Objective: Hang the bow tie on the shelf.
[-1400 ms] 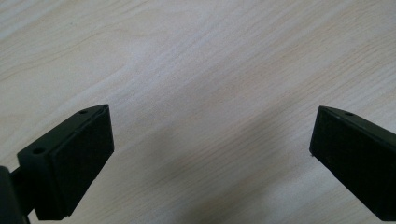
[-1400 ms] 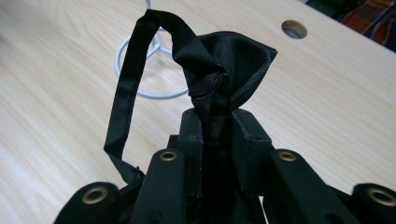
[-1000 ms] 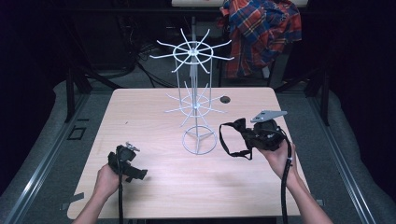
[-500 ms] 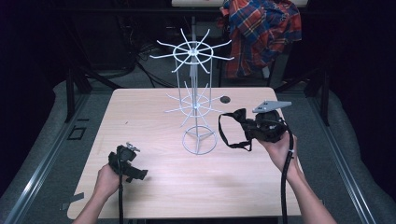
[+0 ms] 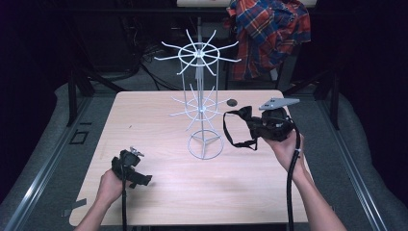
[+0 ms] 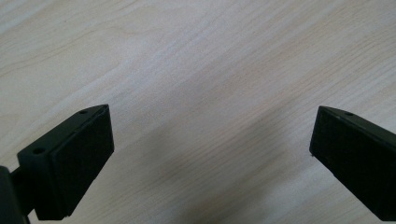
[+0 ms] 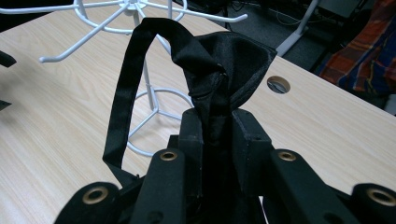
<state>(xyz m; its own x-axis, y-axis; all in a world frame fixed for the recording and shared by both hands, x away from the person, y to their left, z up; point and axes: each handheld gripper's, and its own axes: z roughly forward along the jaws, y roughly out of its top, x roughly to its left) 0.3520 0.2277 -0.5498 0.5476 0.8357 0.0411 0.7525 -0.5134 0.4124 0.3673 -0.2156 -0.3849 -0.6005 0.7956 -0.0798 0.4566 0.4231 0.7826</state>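
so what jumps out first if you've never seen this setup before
The tall white wire spinner rack with radiating hooks stands at the middle of the light wooden table. Just to its right, the right gripper is shut on a black fabric bag whose long strap loops toward the rack. A red plaid shirt hangs in the dark behind the table.

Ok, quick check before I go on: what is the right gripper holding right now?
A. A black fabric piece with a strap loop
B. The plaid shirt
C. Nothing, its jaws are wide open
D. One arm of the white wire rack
A: in the right gripper view the right gripper has its jaws clamped on the black fabric piece, whose strap loop hangs free beside the white wire rack.
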